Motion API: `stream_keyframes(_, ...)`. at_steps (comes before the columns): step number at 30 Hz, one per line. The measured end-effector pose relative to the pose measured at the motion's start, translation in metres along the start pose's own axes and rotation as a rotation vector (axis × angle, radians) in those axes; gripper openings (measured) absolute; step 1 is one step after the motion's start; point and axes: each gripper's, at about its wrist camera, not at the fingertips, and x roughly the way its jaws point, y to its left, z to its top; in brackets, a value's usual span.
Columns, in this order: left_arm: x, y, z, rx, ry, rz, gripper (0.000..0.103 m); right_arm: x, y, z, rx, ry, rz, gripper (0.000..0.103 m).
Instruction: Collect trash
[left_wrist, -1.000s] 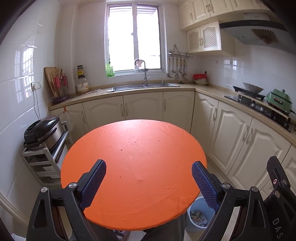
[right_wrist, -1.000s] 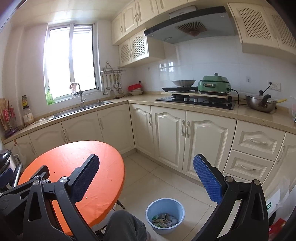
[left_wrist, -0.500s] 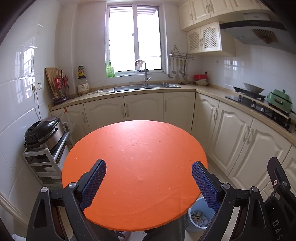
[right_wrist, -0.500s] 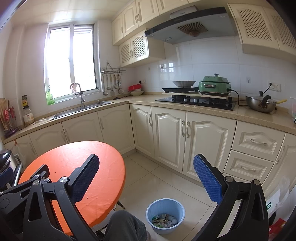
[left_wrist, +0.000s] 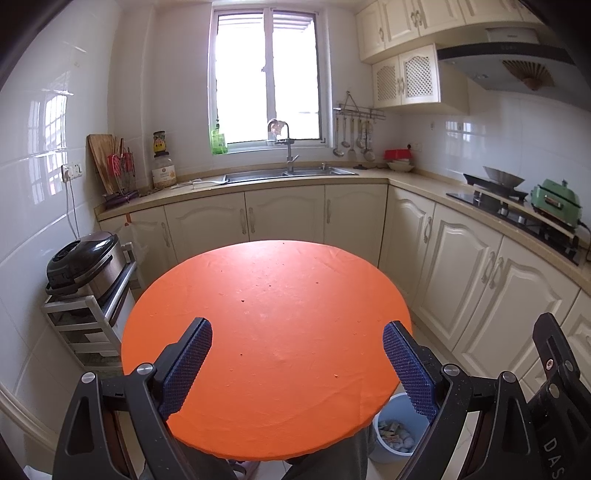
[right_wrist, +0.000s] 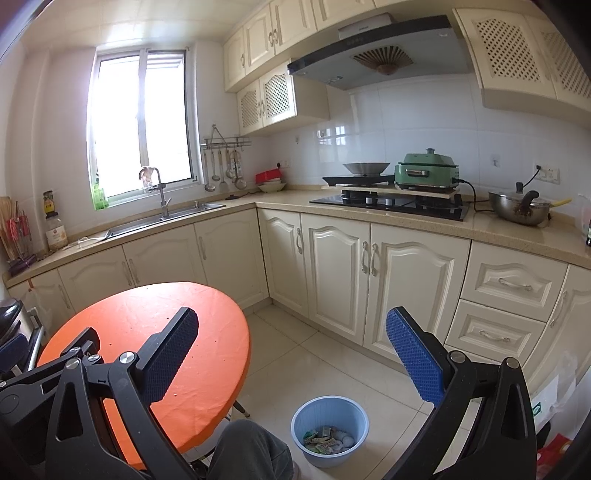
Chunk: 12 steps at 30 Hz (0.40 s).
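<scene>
A kitchen seen from two handheld grippers, each with blue-padded fingers. The left gripper (left_wrist: 297, 360) hangs over the near half of a round table with an orange cover (left_wrist: 266, 332), its jaws spread wide with nothing between them. The tabletop carries only a few tiny crumbs (left_wrist: 242, 301).

The right gripper (right_wrist: 291, 354) is also spread wide and holds nothing; it points past the table's right edge toward the tiled floor (right_wrist: 332, 365).

The trash sits in a light blue bin (right_wrist: 330, 430) on the floor, just beside the table's near right edge. The right wrist view looks straight into it and shows crumpled wrappers and pale scraps (right_wrist: 327, 441) at the bottom. The left wrist view catches only part of the bin, half hidden behind the table edge and a gripper finger.

Only the left view shows a rice cooker (left_wrist: 83, 264) on a small rack left of the table. Only the right view shows a steel pan (right_wrist: 521, 208) at the far right end of the counter, and a person's grey-trousered knee (right_wrist: 247, 450) plainly. Both views show the sink (left_wrist: 288, 173) under the window, and a green electric pot (right_wrist: 426, 171) by the hob.
</scene>
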Motion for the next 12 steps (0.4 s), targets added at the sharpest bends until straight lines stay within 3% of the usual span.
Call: stream_keyframes(12, -0.0065, 0.0009, -0.0020, -0.001, -0.006, -0.006, 0.091, -0.0063, -0.0062, 0.0014, 0.002, -0.006, -0.005, 0.103)
